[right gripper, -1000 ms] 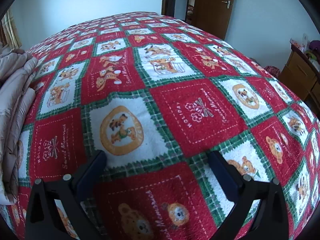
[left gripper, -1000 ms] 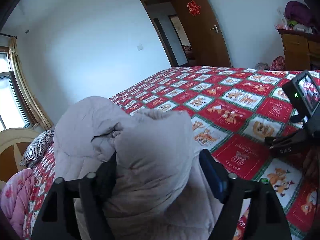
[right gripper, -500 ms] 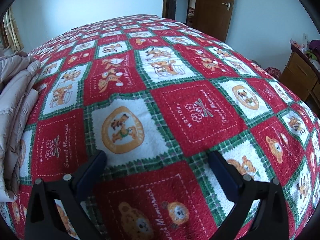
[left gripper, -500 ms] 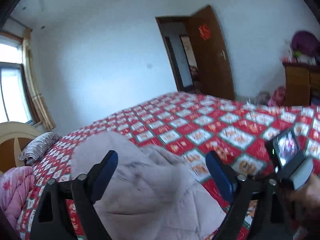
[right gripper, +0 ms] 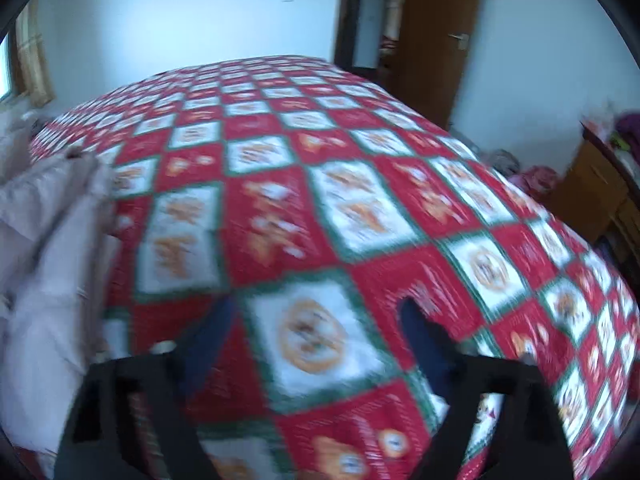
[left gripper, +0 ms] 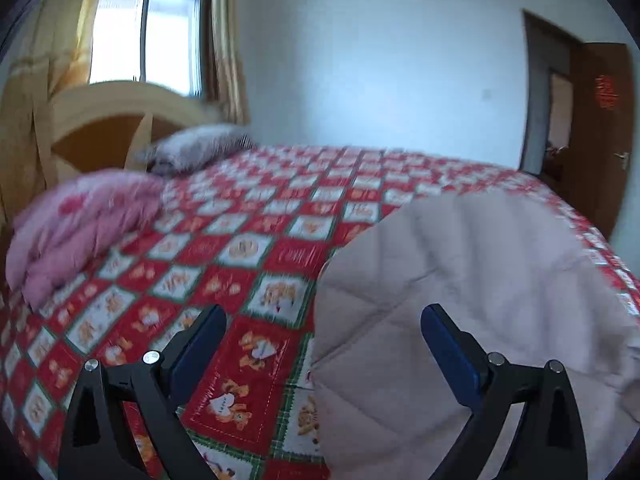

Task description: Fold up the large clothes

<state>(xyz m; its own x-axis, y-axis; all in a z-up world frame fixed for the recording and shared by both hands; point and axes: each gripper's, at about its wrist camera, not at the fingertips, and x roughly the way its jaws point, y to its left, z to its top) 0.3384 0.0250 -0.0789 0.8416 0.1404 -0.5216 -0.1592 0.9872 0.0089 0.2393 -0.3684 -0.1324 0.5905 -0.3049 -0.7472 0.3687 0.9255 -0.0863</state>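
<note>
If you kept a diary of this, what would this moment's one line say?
left gripper: open, empty | right gripper: open, empty | padded coat: lying on bedspread | state: between grasps

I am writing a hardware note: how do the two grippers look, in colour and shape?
Both match: the left gripper and right gripper have black angular frames with triangular cut-outs, dark blue flat fingers and silver round bolts. No cables or sleeves show.
</note>
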